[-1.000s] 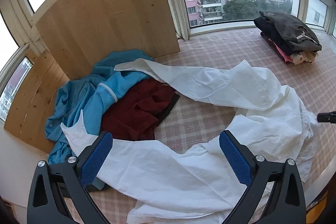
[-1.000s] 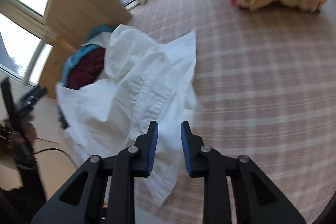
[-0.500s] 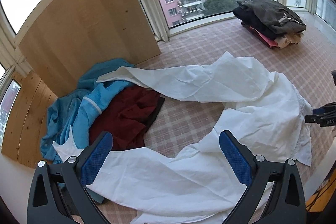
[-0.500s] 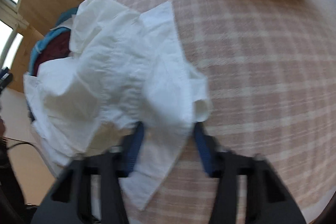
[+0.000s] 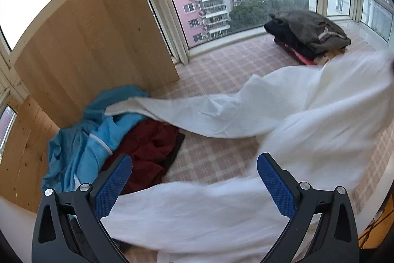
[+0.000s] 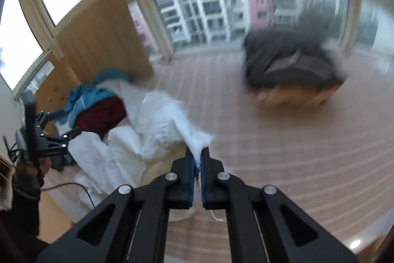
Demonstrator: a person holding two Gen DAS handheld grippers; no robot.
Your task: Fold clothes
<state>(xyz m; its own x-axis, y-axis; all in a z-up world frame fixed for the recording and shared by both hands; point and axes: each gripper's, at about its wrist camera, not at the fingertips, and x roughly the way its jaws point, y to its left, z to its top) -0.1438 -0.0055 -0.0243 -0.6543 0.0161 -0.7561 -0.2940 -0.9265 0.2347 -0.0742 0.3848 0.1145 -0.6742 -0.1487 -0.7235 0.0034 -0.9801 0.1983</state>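
While the white garment [image 6: 157,130] is pinched in the closed right gripper [image 6: 197,162] and lifted at 3 o'clock, the wide-open, empty left gripper [image 5: 194,179] is needed on another edge for spreading.

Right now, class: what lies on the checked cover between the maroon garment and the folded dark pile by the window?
In the left wrist view, a sleeve of the white shirt crosses between the maroon garment and the folded pile; beyond it, only bare checked cover.
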